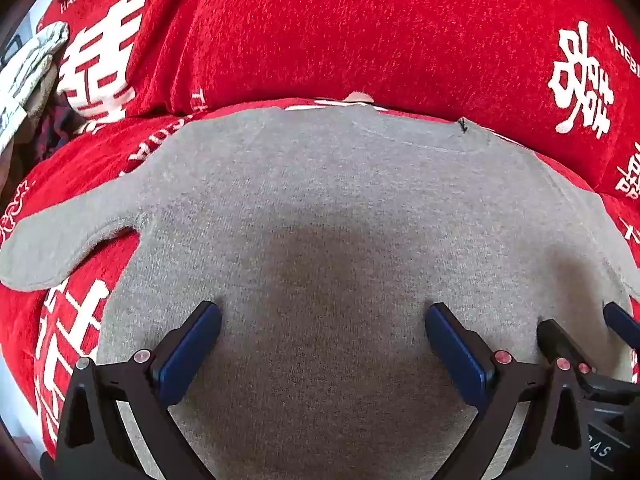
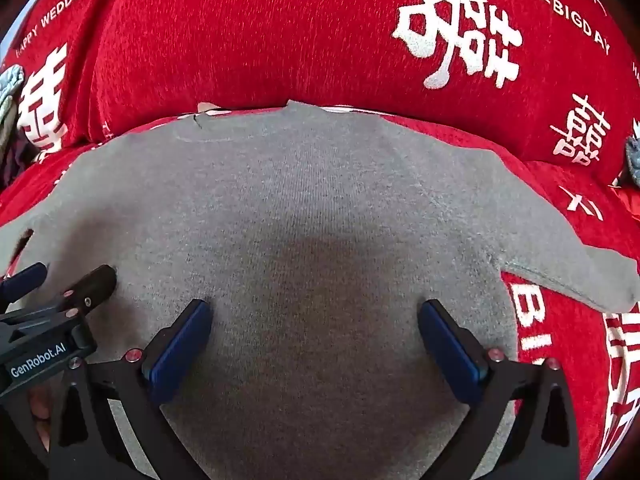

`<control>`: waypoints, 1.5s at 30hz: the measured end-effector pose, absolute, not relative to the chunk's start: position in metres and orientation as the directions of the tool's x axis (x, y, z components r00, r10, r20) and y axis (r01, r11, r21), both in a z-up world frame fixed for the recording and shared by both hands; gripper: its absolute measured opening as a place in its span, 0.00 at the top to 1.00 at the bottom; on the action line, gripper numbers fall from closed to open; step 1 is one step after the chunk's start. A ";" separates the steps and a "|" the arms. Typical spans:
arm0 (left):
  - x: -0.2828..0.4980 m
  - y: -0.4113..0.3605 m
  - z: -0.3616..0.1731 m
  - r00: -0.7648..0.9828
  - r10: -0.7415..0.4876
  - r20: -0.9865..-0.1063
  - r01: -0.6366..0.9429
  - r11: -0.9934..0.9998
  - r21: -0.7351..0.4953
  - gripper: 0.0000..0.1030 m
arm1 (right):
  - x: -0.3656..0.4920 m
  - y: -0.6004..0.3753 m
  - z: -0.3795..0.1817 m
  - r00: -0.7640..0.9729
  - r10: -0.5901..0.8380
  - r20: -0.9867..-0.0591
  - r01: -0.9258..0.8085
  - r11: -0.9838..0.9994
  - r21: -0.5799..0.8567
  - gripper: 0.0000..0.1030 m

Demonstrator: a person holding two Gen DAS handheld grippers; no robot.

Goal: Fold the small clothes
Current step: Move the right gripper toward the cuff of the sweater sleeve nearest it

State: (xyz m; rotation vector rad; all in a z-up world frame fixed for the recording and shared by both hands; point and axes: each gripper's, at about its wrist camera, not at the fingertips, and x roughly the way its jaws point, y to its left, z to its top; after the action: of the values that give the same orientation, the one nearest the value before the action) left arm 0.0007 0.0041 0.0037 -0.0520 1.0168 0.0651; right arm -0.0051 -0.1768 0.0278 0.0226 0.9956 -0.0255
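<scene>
A small grey knit sweater (image 1: 320, 208) lies flat on a red sofa cover, its neckline at the far edge. It also fills the right wrist view (image 2: 304, 208). Its left sleeve (image 1: 68, 236) sticks out to the left; its right sleeve (image 2: 568, 264) sticks out to the right. My left gripper (image 1: 323, 320) is open and empty, just above the sweater's body near its lower part. My right gripper (image 2: 314, 316) is open and empty over the same area. Each gripper shows at the edge of the other's view: the right one (image 1: 592, 332), the left one (image 2: 72, 280).
The red sofa cover (image 1: 360, 40) with white characters and lettering covers the seat and the backrest behind the sweater. A pile of pale and dark clothes (image 1: 28, 68) lies at the far left. A bluish-grey item (image 2: 634, 156) sits at the far right.
</scene>
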 end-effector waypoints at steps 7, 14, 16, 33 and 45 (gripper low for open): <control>0.007 0.000 0.004 0.481 0.041 -0.876 -0.074 0.997 0.006 0.00 | 0.003 -0.173 0.032 0.488 -0.036 -0.872 0.030 0.999 -0.024 0.00; 0.010 0.003 0.017 0.464 0.085 -0.882 -0.101 0.994 0.042 0.00 | -0.001 -0.175 0.044 0.490 -0.110 -0.865 0.005 0.992 -0.123 0.00; 0.011 0.005 0.022 0.470 0.089 -0.878 -0.107 0.993 0.043 0.00 | 0.003 -0.181 0.045 0.505 -0.085 -0.859 0.018 0.996 -0.088 0.00; 0.014 -0.037 0.053 0.505 0.129 -0.853 -0.091 0.991 0.096 0.00 | -0.001 -0.227 0.086 0.548 -0.095 -0.831 0.107 0.993 -0.043 0.00; 0.013 -0.082 0.066 0.533 0.132 -0.836 -0.035 0.990 0.134 0.00 | -0.013 -0.272 0.098 0.585 -0.102 -0.805 0.167 0.986 -0.003 0.00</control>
State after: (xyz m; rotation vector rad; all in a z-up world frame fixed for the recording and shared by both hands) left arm 0.0132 -0.0818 0.0664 0.1054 1.0043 0.0998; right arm -0.0127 -0.2716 0.0984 0.0761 0.9335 -0.1571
